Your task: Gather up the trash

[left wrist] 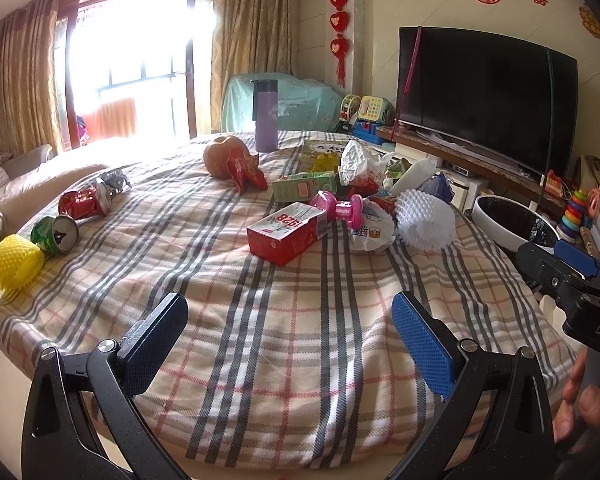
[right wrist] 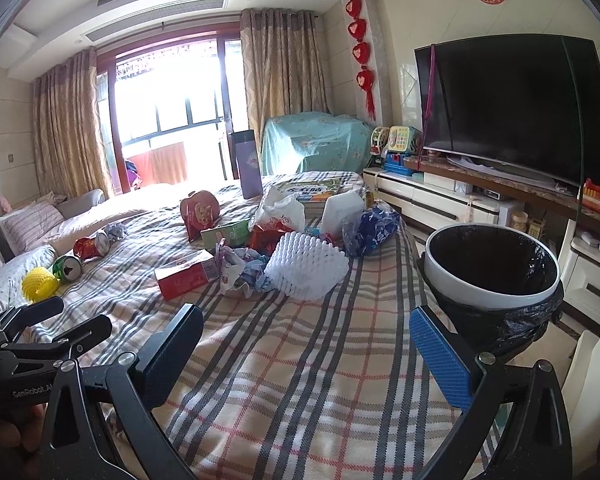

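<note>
Plaid cloth covered the table, with curtains, a bright window and a dark TV behind it.

From the left wrist, the left gripper hung over bare cloth at the near edge, its blue pads spread wide and holding nothing. Trash lay well ahead of it. A red carton lay flat, its long axis running from near left to far right, the open end toward a pink dumbbell toy. Just right sat a white foam net beside a crumpled wrapper. Along the left edge lay a yellow net, a green can with its top facing the camera, and a crushed red can lying on its side. Farther back stood a purple flask, upright. The bin showed only partly, off the table's right side. The right gripper showed at the right edge.

From the right wrist, the right gripper was likewise spread and empty over the cloth. This view showed the bin in full, white with a black liner, just beside the table's right edge and close to the right finger. The carton here lay partly behind the wrapper, and the foam net stood between the gripper and the heap of bags behind it. The dumbbell could not be made out here. The left gripper's black frame showed at lower left.
</note>
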Available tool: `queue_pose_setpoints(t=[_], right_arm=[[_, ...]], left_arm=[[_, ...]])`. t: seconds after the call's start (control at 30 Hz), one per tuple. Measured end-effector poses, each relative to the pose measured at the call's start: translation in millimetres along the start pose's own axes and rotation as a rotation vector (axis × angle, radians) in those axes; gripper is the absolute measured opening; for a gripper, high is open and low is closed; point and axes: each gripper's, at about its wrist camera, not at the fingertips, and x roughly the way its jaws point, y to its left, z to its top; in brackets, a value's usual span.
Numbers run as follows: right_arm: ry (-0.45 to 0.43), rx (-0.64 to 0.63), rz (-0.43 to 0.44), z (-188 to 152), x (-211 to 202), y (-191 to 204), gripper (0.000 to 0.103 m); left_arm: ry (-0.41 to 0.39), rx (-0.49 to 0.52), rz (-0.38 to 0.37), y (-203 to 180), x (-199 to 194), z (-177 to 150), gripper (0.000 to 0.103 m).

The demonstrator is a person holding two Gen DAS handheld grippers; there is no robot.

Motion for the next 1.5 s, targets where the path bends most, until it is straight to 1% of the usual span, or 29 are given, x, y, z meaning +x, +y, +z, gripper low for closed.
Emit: queue_pose_setpoints(t=[0.17, 0.27, 0.5, 0.6, 0.87, 1.03, 1.23, 1.33, 1.37, 1.4, 1.43, 1.47, 1.5], right_arm=[[0.039, 0.007, -0.006, 1.4, 12.6, -3.1, 0.103], [0.066, 0.021, -0.016, 3.3, 22.2, -6.7, 0.103], [0.130, 0.055, -0.012, 7.6, 45.8, -13.4, 0.102], [0.156, 0.061, -0.005, 10.3, 56.6, -14.5, 0.102], [0.219, 0.073, 0.019, 18.1, 85.8, -16.6, 0.102], [0.252, 0.097, 0.023, 22.9, 104.7, -21.1, 0.100], [0.293, 0.138, 0.042, 24.4, 121.6, -29.7, 0.093], [0.309, 0.151, 0.051, 25.5, 127.6, -32.9, 0.083], [0.315, 0.156, 0.056, 25.5, 129.2, -33.8, 0.076], [0.319, 0.159, 0.058, 25.9, 131.2, -34.6, 0.068], [0.325, 0.160, 0.057, 25.9, 132.7, -35.4, 0.062], [0.331, 0.159, 0.055, 25.8, 134.1, -35.7, 0.048], [0.337, 0.156, 0.054, 24.9, 134.8, -36.1, 0.031]], left_arm=[[0.044, -0.027, -0.013, 8.3, 15.0, 0.4, 0.103], [0.068, -0.025, -0.019, 10.4, 24.9, 2.0, 0.103], [0.122, 0.027, -0.018, 9.4, 54.7, 13.9, 0.103], [0.158, 0.029, -0.031, 13.2, 69.9, 19.1, 0.103], [0.226, 0.062, -0.024, 19.9, 103.8, 37.3, 0.103], [0.267, 0.085, -0.023, 23.6, 127.8, 46.8, 0.103], [0.296, 0.131, -0.029, 19.9, 149.9, 56.2, 0.103], [0.304, 0.149, -0.037, 16.2, 158.7, 58.2, 0.102], [0.309, 0.152, -0.046, 15.0, 161.3, 58.0, 0.096], [0.320, 0.157, -0.055, 13.5, 163.9, 56.9, 0.088], [0.328, 0.164, -0.059, 11.5, 166.3, 56.0, 0.083], [0.337, 0.172, -0.066, 9.5, 168.7, 54.4, 0.066], [0.345, 0.180, -0.071, 7.9, 169.4, 52.6, 0.065]])
